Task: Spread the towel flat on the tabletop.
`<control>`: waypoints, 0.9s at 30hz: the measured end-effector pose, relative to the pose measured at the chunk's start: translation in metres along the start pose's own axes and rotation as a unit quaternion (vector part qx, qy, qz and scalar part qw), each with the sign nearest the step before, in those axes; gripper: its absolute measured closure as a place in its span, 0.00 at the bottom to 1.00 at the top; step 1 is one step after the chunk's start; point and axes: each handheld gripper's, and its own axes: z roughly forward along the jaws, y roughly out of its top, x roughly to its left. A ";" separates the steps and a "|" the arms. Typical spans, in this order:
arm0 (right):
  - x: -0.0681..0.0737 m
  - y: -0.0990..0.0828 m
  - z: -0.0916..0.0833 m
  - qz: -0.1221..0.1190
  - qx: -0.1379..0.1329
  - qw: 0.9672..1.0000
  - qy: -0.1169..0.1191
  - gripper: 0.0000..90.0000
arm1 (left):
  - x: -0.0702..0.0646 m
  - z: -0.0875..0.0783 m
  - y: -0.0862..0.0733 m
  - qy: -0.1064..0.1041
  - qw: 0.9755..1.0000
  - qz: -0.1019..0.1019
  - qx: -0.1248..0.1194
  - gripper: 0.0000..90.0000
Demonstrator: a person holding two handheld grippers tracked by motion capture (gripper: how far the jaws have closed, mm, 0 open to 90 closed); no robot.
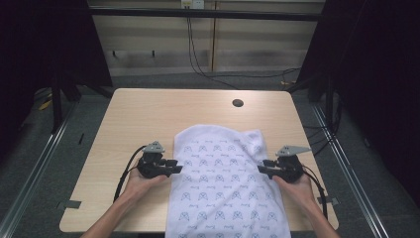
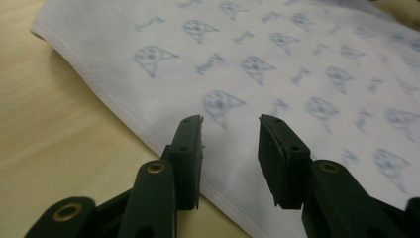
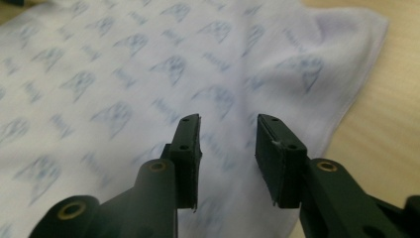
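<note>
A white cloth [image 1: 223, 183] printed with small blue figures lies spread on the light wooden table [image 1: 133, 114], its near end hanging over the front edge. My left gripper [image 1: 176, 166] sits at the cloth's left hem, pointing right, jaws open. In the left gripper view the cloth [image 2: 297, 64] and its stitched hem lie just under the open left gripper [image 2: 230, 121], with nothing between the fingers. My right gripper [image 1: 261, 168] rests at the cloth's right side, pointing left. In the right gripper view the right gripper [image 3: 228, 120] is open over the cloth [image 3: 148, 74].
A round cable hole [image 1: 237, 103] is in the table's far right part. Bare wood lies beyond and to the left of the cloth. Black cables [image 1: 198, 59] run down the wall behind. Dark curtains flank the table on both sides.
</note>
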 end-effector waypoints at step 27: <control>0.011 -0.018 -0.033 0.015 -0.005 1.000 0.007 0.75 | 0.004 -0.019 -0.001 -0.002 0.999 -0.037 -0.029 0.62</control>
